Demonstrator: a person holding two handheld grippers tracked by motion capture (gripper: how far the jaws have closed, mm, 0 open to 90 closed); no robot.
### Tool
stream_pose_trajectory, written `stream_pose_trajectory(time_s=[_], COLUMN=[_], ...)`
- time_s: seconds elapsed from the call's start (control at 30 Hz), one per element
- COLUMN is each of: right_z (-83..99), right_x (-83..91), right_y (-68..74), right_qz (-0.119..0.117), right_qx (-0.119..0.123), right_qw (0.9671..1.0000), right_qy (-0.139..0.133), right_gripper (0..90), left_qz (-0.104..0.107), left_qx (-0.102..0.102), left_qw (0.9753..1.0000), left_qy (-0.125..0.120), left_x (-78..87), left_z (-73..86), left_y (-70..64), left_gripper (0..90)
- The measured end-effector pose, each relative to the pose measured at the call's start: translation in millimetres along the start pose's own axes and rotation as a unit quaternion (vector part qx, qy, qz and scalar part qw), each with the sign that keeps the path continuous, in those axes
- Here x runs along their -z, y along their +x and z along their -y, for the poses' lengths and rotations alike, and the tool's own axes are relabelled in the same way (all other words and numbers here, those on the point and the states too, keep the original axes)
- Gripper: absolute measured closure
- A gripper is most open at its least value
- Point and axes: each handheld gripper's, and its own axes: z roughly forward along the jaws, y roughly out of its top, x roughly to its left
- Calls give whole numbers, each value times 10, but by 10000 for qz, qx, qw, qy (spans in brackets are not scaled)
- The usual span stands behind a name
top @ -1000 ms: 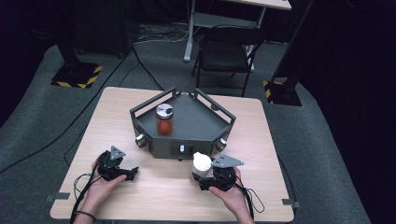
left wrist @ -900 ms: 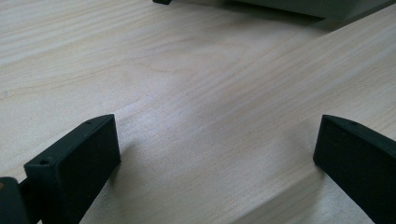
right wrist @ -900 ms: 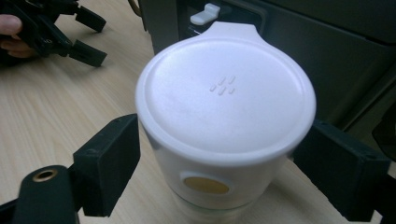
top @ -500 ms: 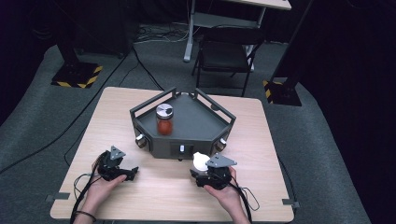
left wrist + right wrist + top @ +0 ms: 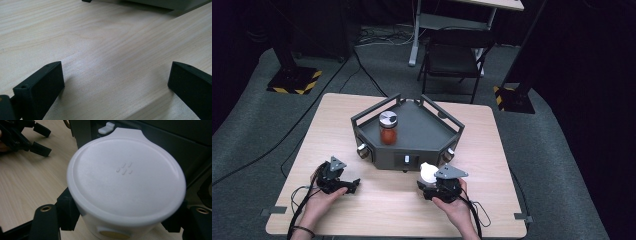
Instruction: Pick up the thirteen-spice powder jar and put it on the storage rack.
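Two grippers at a wooden table (image 5: pixel 377 200)
Right gripper (image 5: pixel 122 220) pinches a white tub (image 5: pixel 125 187) beside the dark tray (image 5: pixel 422 125); left gripper (image 5: pixel 116 82) rests, jaws spread.

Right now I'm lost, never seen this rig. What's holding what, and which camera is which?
No robot arm here: a person sits at a wooden table with a hand-held two-jaw gripper in each hand.

The wide picture comes from a fixed camera above the person, looking forward and down. The other two come from cameras riding on the grippers, looking along their black fingers.

On the table stands a dark, angular tray with a railed rim. Inside it is a jar with red contents and a metal lid.

The left gripper rests low over bare wood, fingers wide apart, holding nothing.

The right gripper is closed on a white tub with a tabbed lid, just in front of the tray.
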Motion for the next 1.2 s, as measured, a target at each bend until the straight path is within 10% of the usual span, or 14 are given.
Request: stream_pose_trajectory(time_s=[1.2], right_z=[-495], right_x=[411], right_y=[-178], right_qz=[-61], right_qx=[277], right_qw=[9993], right_qy=[-228], right_gripper=[300], left_qz=[0], left_qx=[0], left_qw=[10000], left_qy=[1], left_x=[0], left_z=[0], left_y=[0], left_gripper=[1])
